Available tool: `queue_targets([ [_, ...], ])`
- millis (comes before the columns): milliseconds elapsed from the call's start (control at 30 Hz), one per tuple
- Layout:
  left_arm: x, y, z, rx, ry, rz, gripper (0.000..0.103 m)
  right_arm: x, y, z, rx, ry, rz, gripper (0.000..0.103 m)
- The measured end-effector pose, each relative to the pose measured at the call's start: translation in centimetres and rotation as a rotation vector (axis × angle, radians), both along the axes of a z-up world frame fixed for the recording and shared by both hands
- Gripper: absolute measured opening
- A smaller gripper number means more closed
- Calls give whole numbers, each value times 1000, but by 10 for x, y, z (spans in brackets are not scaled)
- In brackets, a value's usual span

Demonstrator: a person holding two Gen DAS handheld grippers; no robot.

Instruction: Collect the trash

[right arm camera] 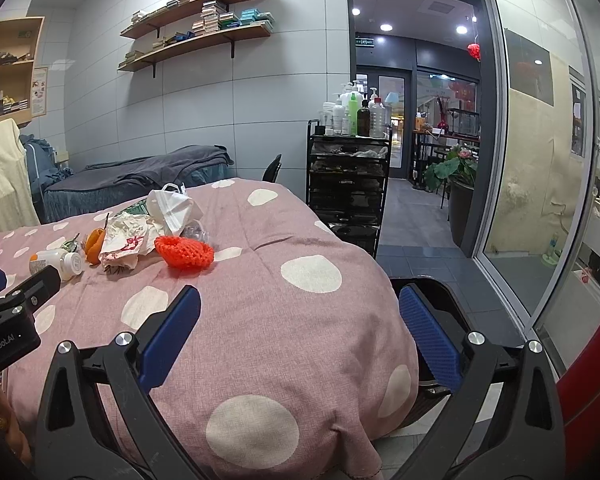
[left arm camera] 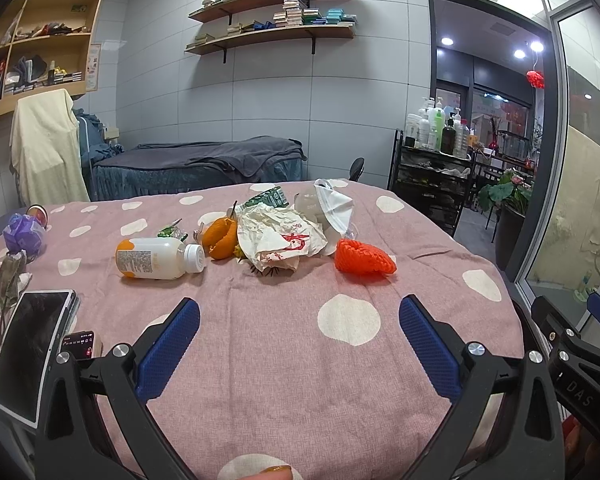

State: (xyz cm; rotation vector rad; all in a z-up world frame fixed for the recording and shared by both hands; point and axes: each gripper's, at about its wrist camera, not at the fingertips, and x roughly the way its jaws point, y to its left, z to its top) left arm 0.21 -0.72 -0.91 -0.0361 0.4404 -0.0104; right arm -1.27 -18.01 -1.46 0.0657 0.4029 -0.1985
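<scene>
Trash dead ahead of left claw, bottle lengthwise left-right; both claws wide open, empty; right claw farther off.

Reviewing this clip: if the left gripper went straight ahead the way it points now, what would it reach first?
Most likely the crumpled paper wrapper in the trash pile. The left gripper is open over bare pink cloth, and nothing lies between. The orange knitted piece sits just right of that line; depth is uncertain.

The right gripper's black body reads "DAS". The left gripper's body reads "GenRobot.AI". Print on the bottle label and red marks on the paper wrapper are too small to read.
</scene>
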Motion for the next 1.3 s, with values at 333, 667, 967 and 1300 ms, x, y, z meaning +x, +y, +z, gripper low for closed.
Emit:
queue_targets([
  [333,0,0,-1,0,2,0,98,0,0,0,1,1,1,98],
  [667,0,0,-1,-1,3,-2,98,1,0,0,0,2,1,98],
  [967,0,-1,-3,0,6,-2,98,3,2,-1,-1,7,7,98],
  [1300,6,2,-9,-7,35,-13,98,21,9,-5,-10,64,81,98],
])
